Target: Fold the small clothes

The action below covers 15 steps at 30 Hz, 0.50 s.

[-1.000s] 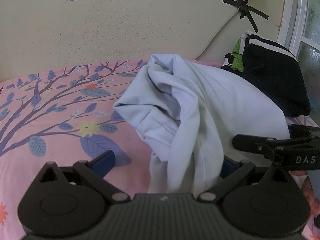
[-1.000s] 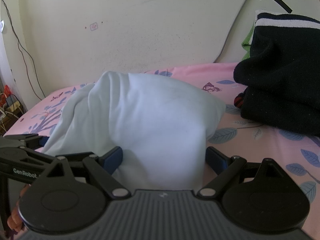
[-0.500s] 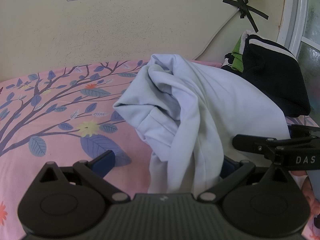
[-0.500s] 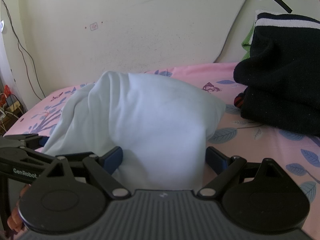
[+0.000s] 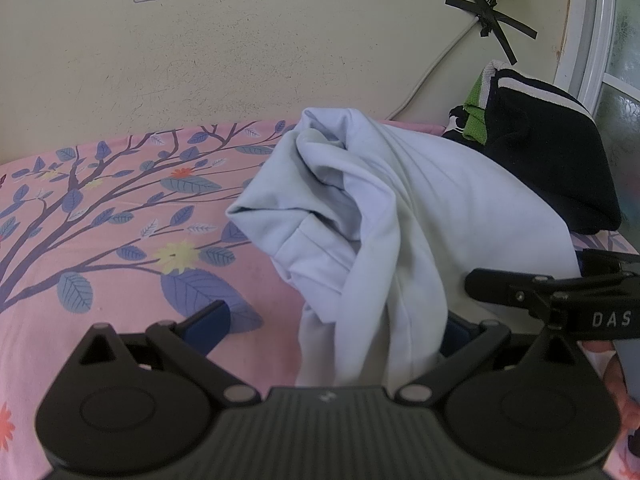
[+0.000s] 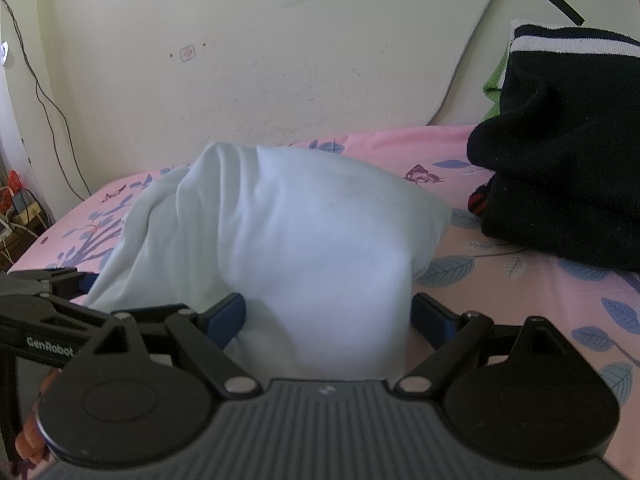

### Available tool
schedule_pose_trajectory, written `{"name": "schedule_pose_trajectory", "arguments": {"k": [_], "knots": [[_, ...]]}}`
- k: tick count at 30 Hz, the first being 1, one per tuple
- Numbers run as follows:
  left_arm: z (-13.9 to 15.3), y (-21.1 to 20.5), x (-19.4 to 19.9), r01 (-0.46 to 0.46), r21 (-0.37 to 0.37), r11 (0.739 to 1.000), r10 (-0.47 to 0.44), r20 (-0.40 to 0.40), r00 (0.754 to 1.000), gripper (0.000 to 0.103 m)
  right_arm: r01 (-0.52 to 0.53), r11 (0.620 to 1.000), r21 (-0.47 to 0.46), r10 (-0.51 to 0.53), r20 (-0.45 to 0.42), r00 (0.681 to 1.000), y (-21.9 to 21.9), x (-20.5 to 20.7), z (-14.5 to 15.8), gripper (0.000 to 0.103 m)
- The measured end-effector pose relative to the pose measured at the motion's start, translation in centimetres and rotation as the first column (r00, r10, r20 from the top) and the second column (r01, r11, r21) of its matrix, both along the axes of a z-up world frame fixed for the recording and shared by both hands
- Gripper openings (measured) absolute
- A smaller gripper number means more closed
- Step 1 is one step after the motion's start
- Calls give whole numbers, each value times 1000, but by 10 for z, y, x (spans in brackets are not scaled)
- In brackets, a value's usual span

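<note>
A crumpled pale blue garment (image 5: 400, 216) lies bunched on the pink flowered bedsheet (image 5: 100, 248). It also shows in the right wrist view (image 6: 304, 236). My left gripper (image 5: 332, 320) is open, with the garment's near edge draped between its blue-padded fingers (image 5: 208, 322). My right gripper (image 6: 328, 316) is open too, and the cloth bulges between its fingers (image 6: 228, 316). The right gripper shows at the right of the left wrist view (image 5: 560, 300), and the left gripper at the left of the right wrist view (image 6: 44, 312).
A pile of black clothes with a white stripe (image 6: 560, 152) and a green piece (image 5: 476, 116) sits at the back right by the wall. A cable taped to the wall (image 5: 492, 16) runs down behind the bed. Cables hang at the far left (image 6: 24, 208).
</note>
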<state>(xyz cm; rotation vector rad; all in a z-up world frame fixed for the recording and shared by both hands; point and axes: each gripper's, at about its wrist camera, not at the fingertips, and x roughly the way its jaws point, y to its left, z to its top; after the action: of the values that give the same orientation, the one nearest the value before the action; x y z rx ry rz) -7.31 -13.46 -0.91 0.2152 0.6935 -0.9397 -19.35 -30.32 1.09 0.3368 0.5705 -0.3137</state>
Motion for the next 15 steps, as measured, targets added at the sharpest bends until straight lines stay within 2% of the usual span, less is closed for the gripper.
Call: {"name": "schedule_pose_trajectory", "arguments": {"k": [15], "knots": [[0, 0, 0, -2, 1, 1000, 2, -1, 1000, 103, -1, 1000, 3, 1, 1, 1000, -3, 0, -1, 87]]}}
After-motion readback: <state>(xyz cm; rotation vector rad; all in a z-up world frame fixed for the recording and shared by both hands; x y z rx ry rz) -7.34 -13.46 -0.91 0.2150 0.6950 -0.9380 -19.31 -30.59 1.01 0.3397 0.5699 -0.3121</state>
